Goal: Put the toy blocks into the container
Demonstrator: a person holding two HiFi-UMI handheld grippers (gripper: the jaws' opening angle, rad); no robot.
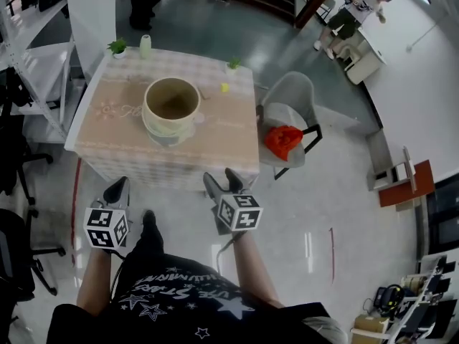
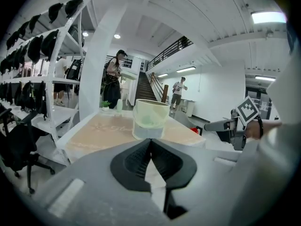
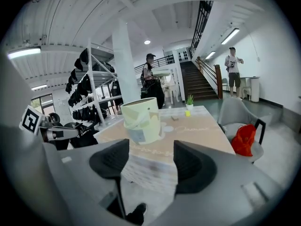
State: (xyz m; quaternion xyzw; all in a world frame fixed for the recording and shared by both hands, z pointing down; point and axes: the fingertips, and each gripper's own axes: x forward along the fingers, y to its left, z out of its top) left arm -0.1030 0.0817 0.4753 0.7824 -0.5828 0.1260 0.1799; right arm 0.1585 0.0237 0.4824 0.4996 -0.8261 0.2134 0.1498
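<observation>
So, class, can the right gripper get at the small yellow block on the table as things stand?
Probably yes, with a long reach. The right gripper is open, just short of the table; the yellow block lies near the far edge, right of the container, with nothing standing between.

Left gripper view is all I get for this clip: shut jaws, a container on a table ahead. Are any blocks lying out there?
Observer: Yes. One small yellow block lies on the table beyond the container, toward the far right corner.
Operator: Is the right gripper carrying anything?
Observer: No. The right gripper has its jaws apart with nothing between them.
Operator: How do the two grippers stand to the table?
Observer: In the head view, the left gripper and the right one are both short of the table's near edge, over the floor.
</observation>
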